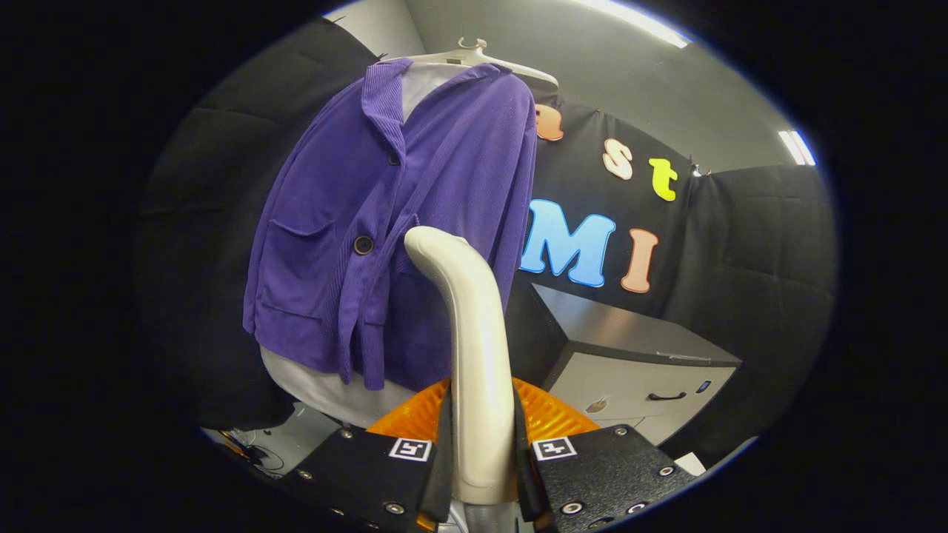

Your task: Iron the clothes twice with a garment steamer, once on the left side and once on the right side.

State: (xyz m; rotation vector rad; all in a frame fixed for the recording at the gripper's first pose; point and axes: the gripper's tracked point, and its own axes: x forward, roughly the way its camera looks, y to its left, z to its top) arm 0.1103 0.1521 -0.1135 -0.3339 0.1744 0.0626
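A purple corduroy jacket hangs over a white garment on a white hanger, ahead of the fingers. My gripper is shut on the handle of a cream garment steamer, which rises upright between the fingers. The steamer's curved head sits in front of the jacket's lower right front, near the button line; whether it touches the cloth I cannot tell. An orange ribbed part shows behind the handle, just above the fingers.
A grey cabinet with a drawer handle stands to the right of the jacket, against the black booth wall. Cables lie on the floor below the jacket's left hem.
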